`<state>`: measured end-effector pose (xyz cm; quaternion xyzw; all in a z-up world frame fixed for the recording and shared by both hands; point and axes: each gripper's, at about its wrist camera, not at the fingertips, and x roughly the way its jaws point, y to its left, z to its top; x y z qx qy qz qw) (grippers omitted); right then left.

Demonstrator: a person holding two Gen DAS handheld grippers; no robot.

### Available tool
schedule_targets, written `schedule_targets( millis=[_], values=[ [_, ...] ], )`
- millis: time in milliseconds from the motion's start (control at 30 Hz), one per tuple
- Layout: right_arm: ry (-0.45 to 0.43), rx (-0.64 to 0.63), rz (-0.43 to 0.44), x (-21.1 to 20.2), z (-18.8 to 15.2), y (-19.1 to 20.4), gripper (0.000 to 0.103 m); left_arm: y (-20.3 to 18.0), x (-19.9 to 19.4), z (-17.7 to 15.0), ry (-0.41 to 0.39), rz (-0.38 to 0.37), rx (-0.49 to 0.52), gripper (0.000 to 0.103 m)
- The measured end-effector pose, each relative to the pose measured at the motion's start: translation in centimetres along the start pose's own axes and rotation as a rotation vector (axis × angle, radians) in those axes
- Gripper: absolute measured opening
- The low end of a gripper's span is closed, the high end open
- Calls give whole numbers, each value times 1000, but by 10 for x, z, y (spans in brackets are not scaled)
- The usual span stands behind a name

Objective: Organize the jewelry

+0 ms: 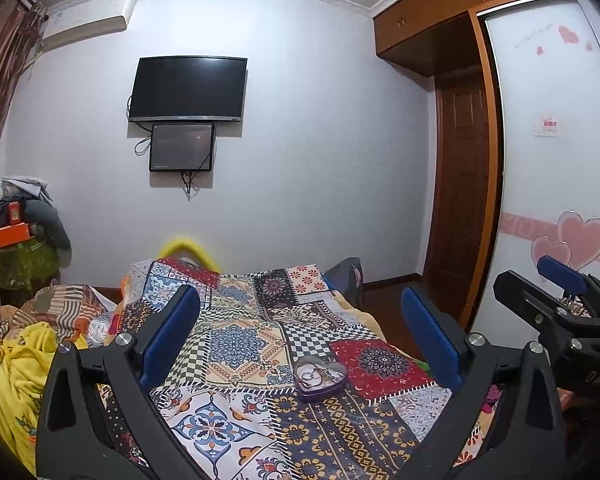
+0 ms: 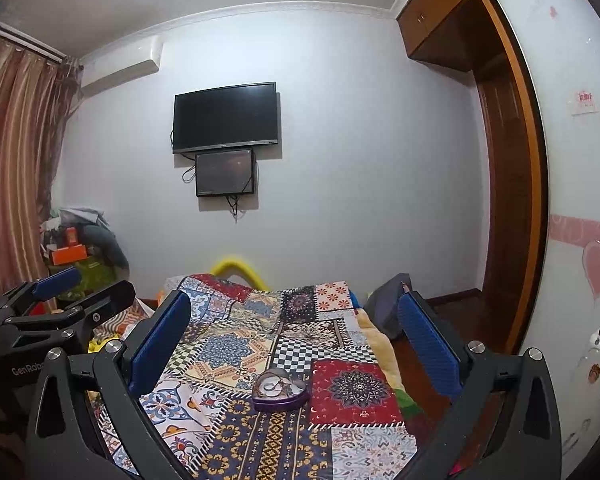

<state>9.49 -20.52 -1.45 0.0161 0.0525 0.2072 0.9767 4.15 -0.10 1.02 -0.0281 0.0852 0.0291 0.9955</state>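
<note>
My left tool [image 1: 300,336] is spread wide, nothing between its blue pads. My right tool [image 2: 296,340] is likewise spread and empty. The heart-shaped purple tin [image 1: 319,379] sits open on the patchwork quilt [image 1: 236,344] of the bed, at about 6 o'clock in both views, between the fingers but well clear of them. Rings and chains lie tangled inside; details too small.

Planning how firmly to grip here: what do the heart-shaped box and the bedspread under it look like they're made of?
The heart-shaped box looks like thin painted tin: glossy purple wall, rigid crisp rim. It could be plastic. The bedspread looks like printed woven cotton, matte, with a patchwork pattern and soft folds at its edges. Both tongs, left and right, are open and empty.
</note>
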Motion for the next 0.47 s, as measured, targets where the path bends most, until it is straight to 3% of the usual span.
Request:
schedule_targets(
  millis=[467],
  values=[
    [-5, 3, 4, -2, 0, 0, 103, 3, -4, 1, -15, 1, -19, 101]
  ],
)
